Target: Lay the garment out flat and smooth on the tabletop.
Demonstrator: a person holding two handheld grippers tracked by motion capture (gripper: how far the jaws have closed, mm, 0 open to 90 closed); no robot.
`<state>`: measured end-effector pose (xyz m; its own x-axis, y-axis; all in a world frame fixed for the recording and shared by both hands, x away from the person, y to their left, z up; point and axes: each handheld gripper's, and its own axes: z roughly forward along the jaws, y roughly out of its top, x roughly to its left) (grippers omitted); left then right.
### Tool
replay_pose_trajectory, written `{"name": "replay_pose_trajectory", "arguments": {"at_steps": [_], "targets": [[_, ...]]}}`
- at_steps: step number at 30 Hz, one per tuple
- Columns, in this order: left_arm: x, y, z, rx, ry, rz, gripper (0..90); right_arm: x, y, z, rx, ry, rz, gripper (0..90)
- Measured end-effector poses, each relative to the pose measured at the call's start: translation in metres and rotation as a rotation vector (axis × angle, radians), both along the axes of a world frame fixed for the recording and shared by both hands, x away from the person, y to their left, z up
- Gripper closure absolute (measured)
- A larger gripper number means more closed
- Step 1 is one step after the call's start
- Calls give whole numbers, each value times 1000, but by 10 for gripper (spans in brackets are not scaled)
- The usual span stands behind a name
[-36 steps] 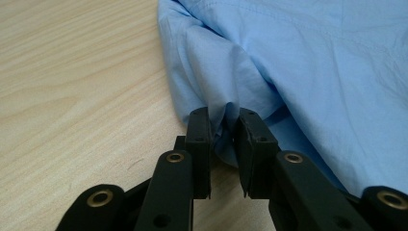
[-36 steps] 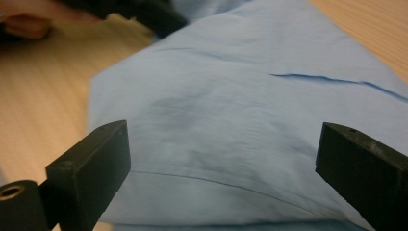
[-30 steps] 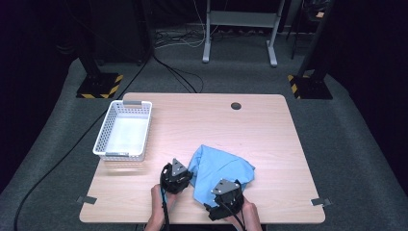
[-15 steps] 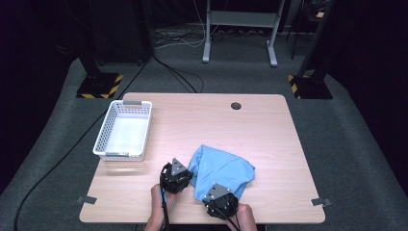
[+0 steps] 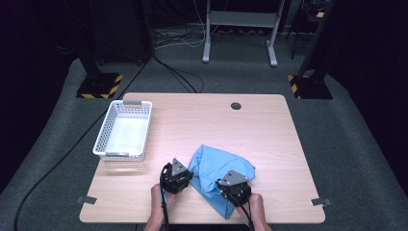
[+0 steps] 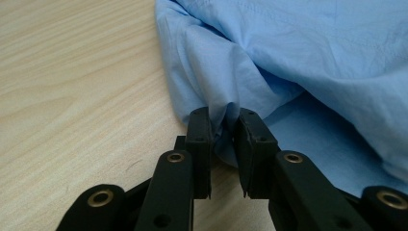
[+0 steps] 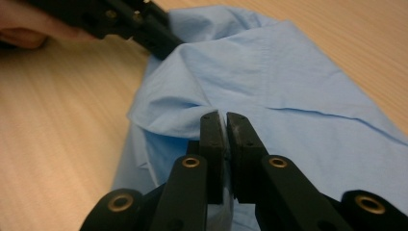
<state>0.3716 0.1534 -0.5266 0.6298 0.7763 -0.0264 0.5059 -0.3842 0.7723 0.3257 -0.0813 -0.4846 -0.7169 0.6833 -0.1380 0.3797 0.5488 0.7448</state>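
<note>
A crumpled light blue cloth [image 5: 216,168] lies on the wooden table [image 5: 269,144] near its front edge. My left gripper [image 5: 187,171] is at the cloth's left edge, shut on a raised fold of it [image 6: 226,113]. My right gripper [image 5: 224,185] sits on the cloth's near right part. Its jaws have just closed and now pinch a thin ridge of the cloth [image 7: 202,103] between the pads. The right gripper view also takes in the left gripper [image 7: 159,41] and the hand holding it, at the cloth's far corner.
A white mesh basket [image 5: 109,129] stands empty at the table's left. A round cable hole [image 5: 235,105] lies near the far edge. Beyond the table are stand feet with yellow-black stripes [image 5: 98,86] and floor cables.
The right gripper dipped toward the near edge, then came up the table onto the cloth, which has bunched slightly under it. The left gripper has kept still.
</note>
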Motion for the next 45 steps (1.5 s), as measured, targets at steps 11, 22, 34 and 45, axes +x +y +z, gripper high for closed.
{"name": "replay_pose_trajectory", "arguments": {"at_steps": [11,22,34,45], "targets": [[0,0,0,-1,-1,-7,764,39,-29,9,24,-18,-89,860],[1,1,0,-4,2,-11,764,88,-61,16,16,-23,-188,860],[1,1,0,-2,2,-13,763,136,-92,6,-9,9,-285,860],[1,1,0,-5,3,-12,763,170,-122,-4,-3,34,-420,682]]}}
